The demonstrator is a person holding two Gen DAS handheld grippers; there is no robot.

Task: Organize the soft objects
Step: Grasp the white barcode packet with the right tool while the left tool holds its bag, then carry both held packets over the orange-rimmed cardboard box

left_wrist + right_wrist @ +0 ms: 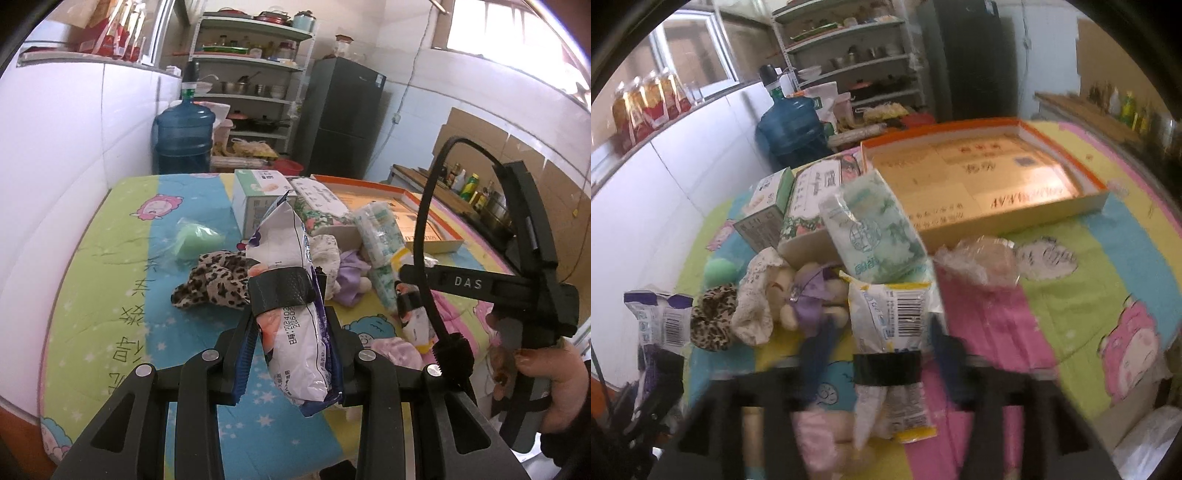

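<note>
Cartoon-printed bedding (122, 258) covers the table. Left gripper (291, 332) clamps a crinkly white-and-purple packet (291, 295), its date print partly legible, lifted near the leopard-print scrunchie (214, 280). Right gripper (882, 354), lettered "DAS", straddles a barcoded yellow-edged packet (894, 317); grip unclear through blur.

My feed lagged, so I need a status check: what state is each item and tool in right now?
Left tool: shut on white-and-purple packet, lifted.
Right tool: yellow-edged packet between its fingers; grip unclear.
Orange tray: open, empty.
Green tissue pack: tilted on the pile.
Leopard scrunchie: lying loose on the mat.
</note>
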